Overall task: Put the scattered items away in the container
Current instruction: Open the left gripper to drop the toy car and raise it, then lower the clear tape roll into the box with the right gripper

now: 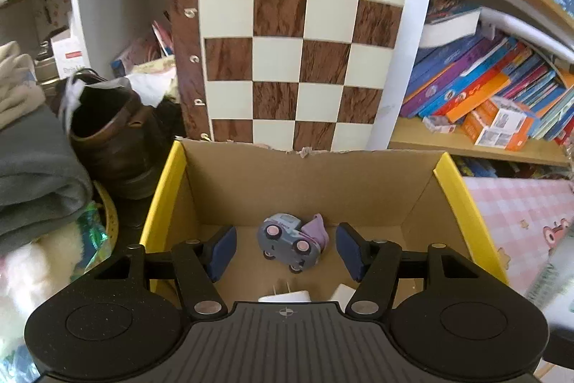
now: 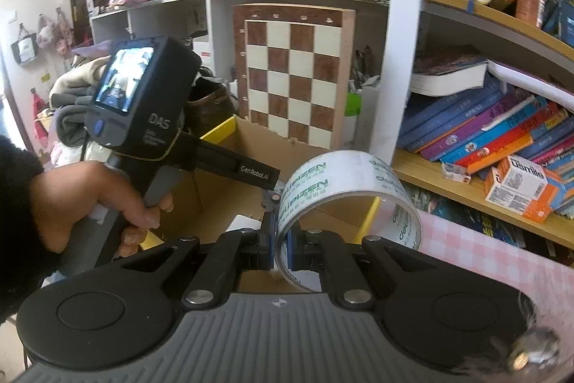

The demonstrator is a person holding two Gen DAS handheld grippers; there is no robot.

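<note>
The right claw (image 2: 281, 248) is pinching a roll of clear tape (image 2: 344, 203) by its wall, one finger inside the ring and one outside, so the ring stands on edge with its open hole facing sideways. The cardboard box (image 2: 229, 131) lies just ahead and to the left of it, near the chessboard (image 2: 292, 74); I judge the roll must travel forward and left over the yellow near rim before it is let go.

The left claw (image 1: 286, 250) hangs spread wide and empty inside the box, its fingers either side of a toy car (image 1: 287, 244) lying on the box floor toward the far wall. The right is plainly the one carrying.
</note>
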